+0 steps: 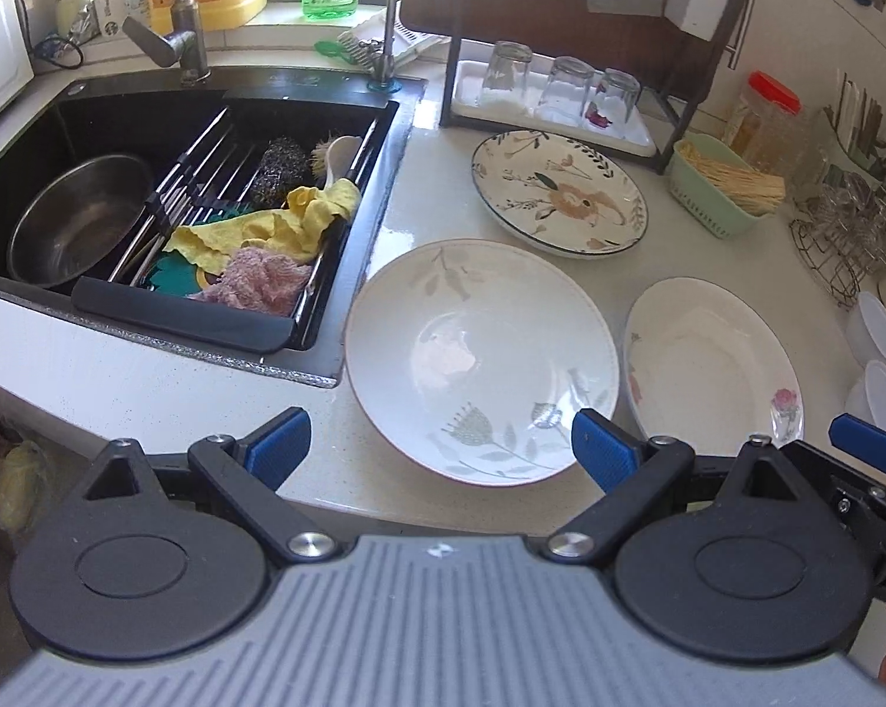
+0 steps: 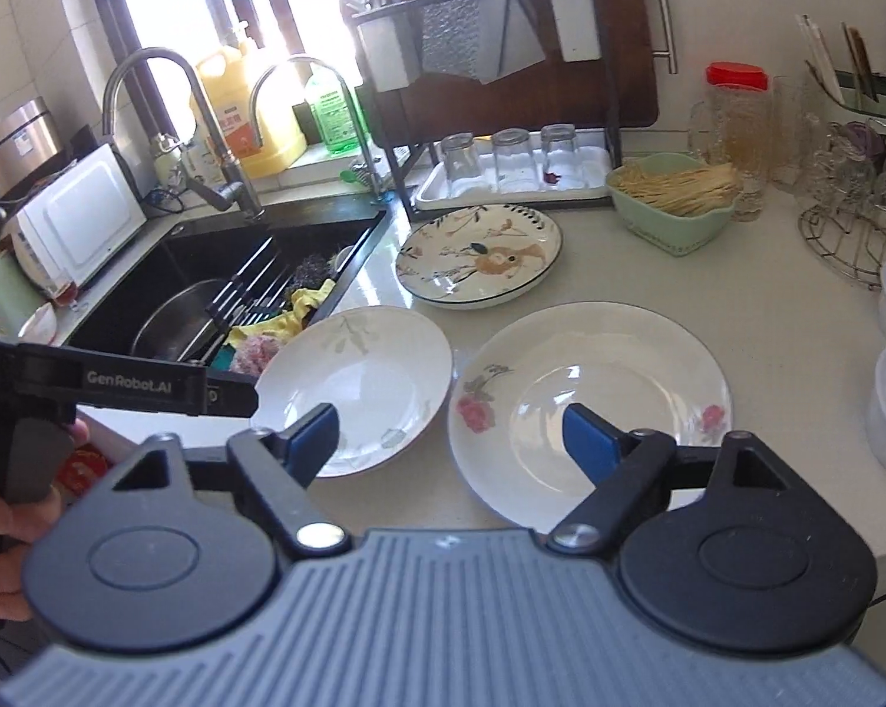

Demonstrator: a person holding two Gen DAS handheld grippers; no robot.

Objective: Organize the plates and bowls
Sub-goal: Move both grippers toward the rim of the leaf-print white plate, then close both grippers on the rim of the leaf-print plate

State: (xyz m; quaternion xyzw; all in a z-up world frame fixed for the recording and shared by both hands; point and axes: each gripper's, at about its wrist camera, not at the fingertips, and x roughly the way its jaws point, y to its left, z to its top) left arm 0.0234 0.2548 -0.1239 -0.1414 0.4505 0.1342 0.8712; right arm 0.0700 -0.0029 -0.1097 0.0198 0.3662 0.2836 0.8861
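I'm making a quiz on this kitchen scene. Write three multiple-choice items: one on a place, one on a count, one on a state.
1. Where does the dark-rimmed floral plate lie?
A in the sink
B in front of the glass tray
C on the rose plate

2. How many glasses stand on the white tray?
A three
B one
C five

3. How are those glasses standing?
A upright
B on their sides
C upside down

Answers: 1 B, it sits on the counter before the tray; 2 A, three show in a row; 3 C, their bases face up.
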